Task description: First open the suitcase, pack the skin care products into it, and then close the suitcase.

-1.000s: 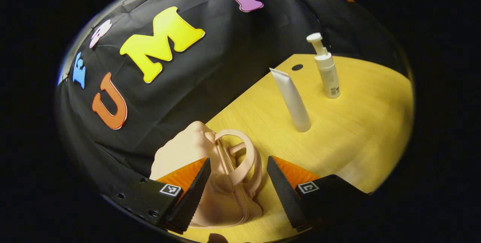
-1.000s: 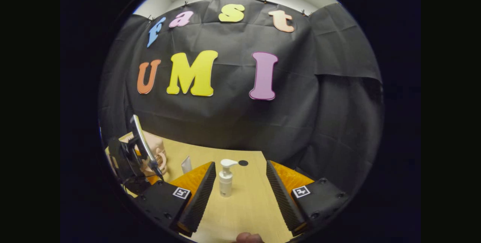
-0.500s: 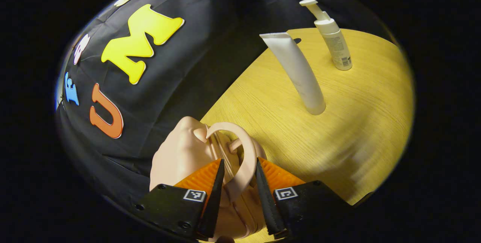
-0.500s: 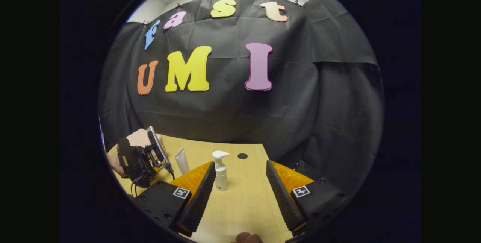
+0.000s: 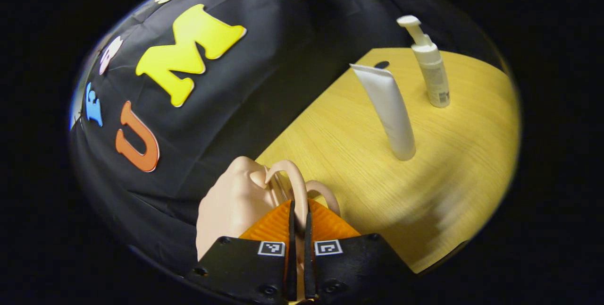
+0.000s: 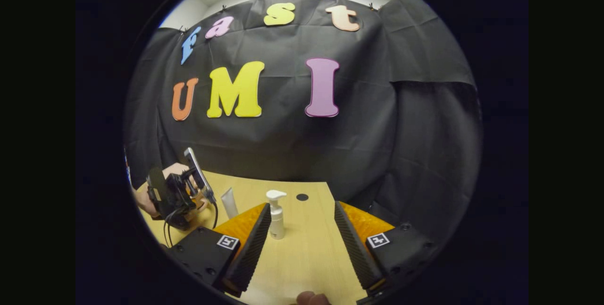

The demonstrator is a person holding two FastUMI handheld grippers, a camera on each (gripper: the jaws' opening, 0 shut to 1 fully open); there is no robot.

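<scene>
Left gripper view: the wooden worktop (image 5: 358, 154) meets the black cloth wall (image 5: 245, 106) along its far edge, and a broad bare stretch of wood lies between the pink suitcase (image 5: 231, 206) at the near left and the two skin care products farther off. The white tube (image 5: 389, 109) stands on its cap, well apart from the suitcase; the white pump bottle (image 5: 432, 71) stands upright beyond it, near a small dark hole (image 5: 381, 64) in the wood. The suitcase sits by the worktop's back edge, against the cloth. The left claw (image 5: 298, 229) is drawn almost together, its two fingers clamped on one thin loop handle (image 5: 298, 187) of the suitcase; a second loop curves out just to the right of the fingers.

Right gripper view: the worktop (image 6: 302, 258) ends in a straight far edge below the cloth wall (image 6: 302, 144), with pale wall above the cloth. The right claw (image 6: 302, 243) stands wide apart above bare wood, holding and touching nothing. The pump bottle (image 6: 276, 215) rises beside the left-hand finger; the tube (image 6: 229, 202) stands farther left. At the far left a hand (image 6: 144, 201) grips the left claw's body (image 6: 174, 196) over the suitcase (image 6: 177, 169).
</scene>
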